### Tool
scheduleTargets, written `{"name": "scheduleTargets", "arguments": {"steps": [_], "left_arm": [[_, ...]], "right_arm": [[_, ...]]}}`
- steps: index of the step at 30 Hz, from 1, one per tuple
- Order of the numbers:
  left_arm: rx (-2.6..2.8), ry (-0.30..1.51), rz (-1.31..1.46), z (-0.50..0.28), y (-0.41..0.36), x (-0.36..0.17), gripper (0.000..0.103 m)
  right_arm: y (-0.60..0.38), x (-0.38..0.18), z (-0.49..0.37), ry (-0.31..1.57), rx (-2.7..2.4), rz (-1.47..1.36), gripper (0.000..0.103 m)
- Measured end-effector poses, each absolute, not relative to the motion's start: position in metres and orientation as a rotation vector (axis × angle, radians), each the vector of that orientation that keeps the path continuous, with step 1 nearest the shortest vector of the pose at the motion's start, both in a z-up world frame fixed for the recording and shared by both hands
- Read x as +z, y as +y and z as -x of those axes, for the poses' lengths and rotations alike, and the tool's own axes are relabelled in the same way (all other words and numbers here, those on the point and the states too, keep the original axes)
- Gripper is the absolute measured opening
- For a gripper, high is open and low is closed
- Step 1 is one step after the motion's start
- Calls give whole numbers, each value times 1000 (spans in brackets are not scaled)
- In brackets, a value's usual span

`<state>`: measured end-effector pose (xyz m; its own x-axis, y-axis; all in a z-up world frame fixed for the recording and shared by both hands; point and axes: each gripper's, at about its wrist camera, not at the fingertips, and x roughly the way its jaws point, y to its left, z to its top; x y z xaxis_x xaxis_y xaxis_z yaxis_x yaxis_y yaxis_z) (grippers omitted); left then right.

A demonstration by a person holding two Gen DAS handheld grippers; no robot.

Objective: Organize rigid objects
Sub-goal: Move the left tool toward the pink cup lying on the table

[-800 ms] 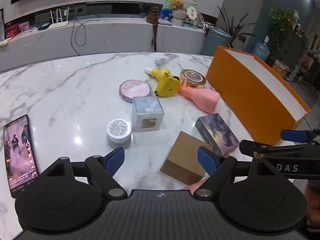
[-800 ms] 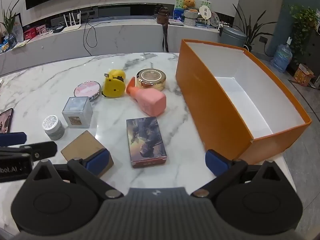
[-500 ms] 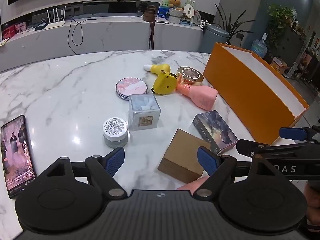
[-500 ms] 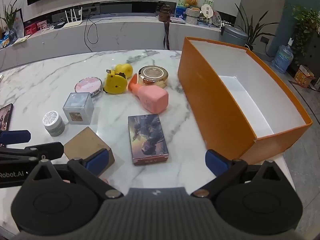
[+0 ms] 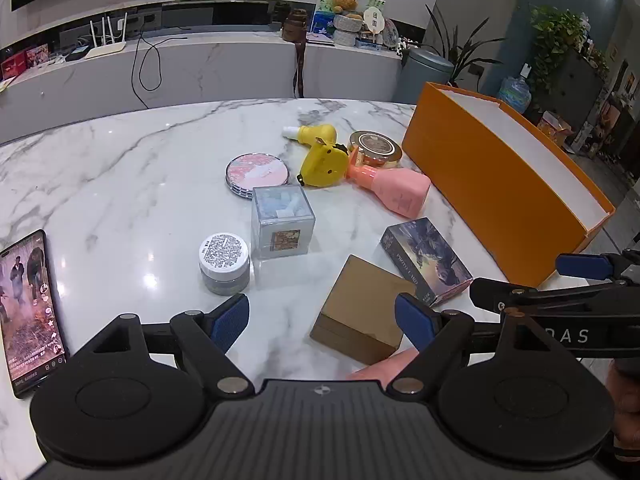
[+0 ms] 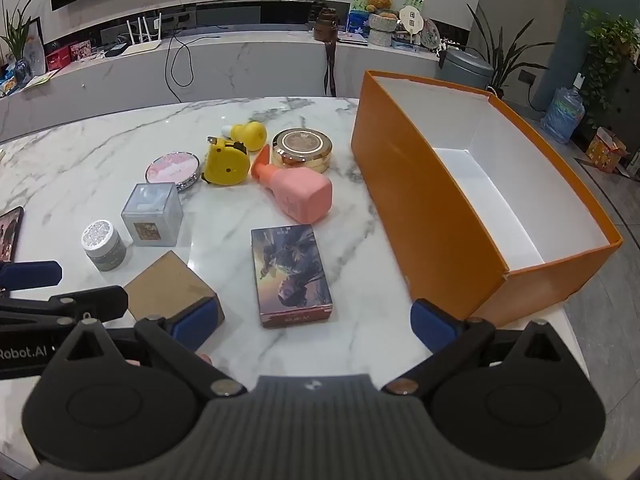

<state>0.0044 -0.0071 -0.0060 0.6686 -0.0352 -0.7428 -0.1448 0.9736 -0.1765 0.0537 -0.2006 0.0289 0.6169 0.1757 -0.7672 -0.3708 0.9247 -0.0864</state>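
An orange box (image 6: 424, 216) with a white inside stands open on the right of the marble table (image 5: 120, 168). Left of it lie a pink bottle (image 6: 298, 192), a gold round tin (image 6: 302, 148), a yellow toy (image 6: 226, 162), a pink compact (image 6: 172, 168), a clear cube (image 6: 152, 220), a small white-lidded jar (image 6: 102, 244), a brown cardboard box (image 6: 168, 288) and a dark picture box (image 6: 290, 274). My left gripper (image 5: 322, 322) hangs open above the near table edge, by the brown box (image 5: 362, 308). My right gripper (image 6: 314, 322) is open too, just short of the picture box.
A phone (image 5: 28, 308) with a lit screen lies at the table's left edge. Behind the table runs a marble counter (image 5: 200, 64) with cables, a router and ornaments. A grey bin (image 6: 466, 68), plants and a water bottle stand on the floor at the right.
Both views have drawn back and tilted a little, so the objects sit slightly further up and away. Both grippers stay open and nothing on the table has moved.
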Motion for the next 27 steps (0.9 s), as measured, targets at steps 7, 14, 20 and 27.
{"name": "scheduleTargets", "arguments": {"steps": [7,14,20,27], "left_arm": [[62,836,234,-5,-7,-6,97],[60,837,234,-5,-7,-7,97],[60,837,235,-5,-7,-7,97],[59,837,235,-5,-7,-7,97]], "right_arm": [[-199,28,-54,854,324,251,101],[-199,28,-53,855,326,252,101],[-199,28,-53,857,326,251,101],[-199,28,-53,857,325,252,101]]}}
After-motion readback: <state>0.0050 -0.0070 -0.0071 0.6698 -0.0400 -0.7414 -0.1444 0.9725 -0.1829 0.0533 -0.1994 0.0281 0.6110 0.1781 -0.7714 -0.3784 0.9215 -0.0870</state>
